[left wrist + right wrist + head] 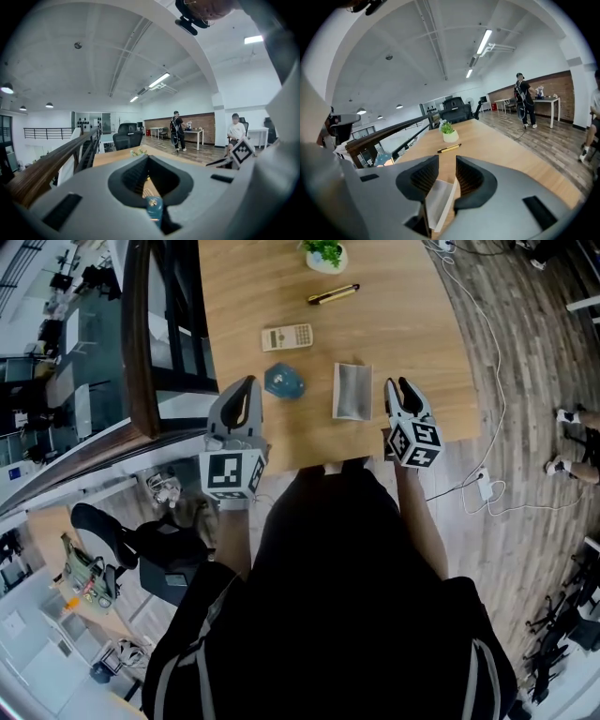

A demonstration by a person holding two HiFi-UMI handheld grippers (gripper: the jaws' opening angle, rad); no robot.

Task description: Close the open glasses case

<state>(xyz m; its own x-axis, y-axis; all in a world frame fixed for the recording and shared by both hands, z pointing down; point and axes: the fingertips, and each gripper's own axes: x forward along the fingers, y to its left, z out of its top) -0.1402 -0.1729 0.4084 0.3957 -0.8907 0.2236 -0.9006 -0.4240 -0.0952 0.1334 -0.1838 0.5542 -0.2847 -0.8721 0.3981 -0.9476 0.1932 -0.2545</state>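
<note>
In the head view the open glasses case (pixel 352 390) lies on the wooden table (pixel 412 324) towards its near edge, with the right gripper (pixel 399 388) just beside its right side and the left gripper (pixel 246 385) well off to its left; the likeliest trouble, as I judge it, is that a push on one half slides the light case across the smooth wood instead of folding it, since nothing braces it; a shove leftwards would send it into the blue object (pixel 283 381) close by; the calculator (pixel 287 337), pen (pixel 333 293) and plant pot (pixel 325 256) sit farther up the table and stand in no one's way. In the left gripper view the left gripper (pixel 147 158) has its jaws together at the tips, holding nothing; the blue object (pixel 153 207) shows low through the opening behind them; the case is out of this view, so this hand is poorly placed to steady it, and a wooden railing (pixel 51 159) runs close on the left. In the right gripper view the right gripper (pixel 446 161) has its jaws apart, not clamped on anything; the glasses case (pixel 440 201) lies just below and between them, pale lining showing; closing the jaws on a single rim would lift or tip the case rather than shut it; which half is the lid I cannot tell; the pen (pixel 449 148) and plant pot (pixel 450 136) lie well beyond.
</note>
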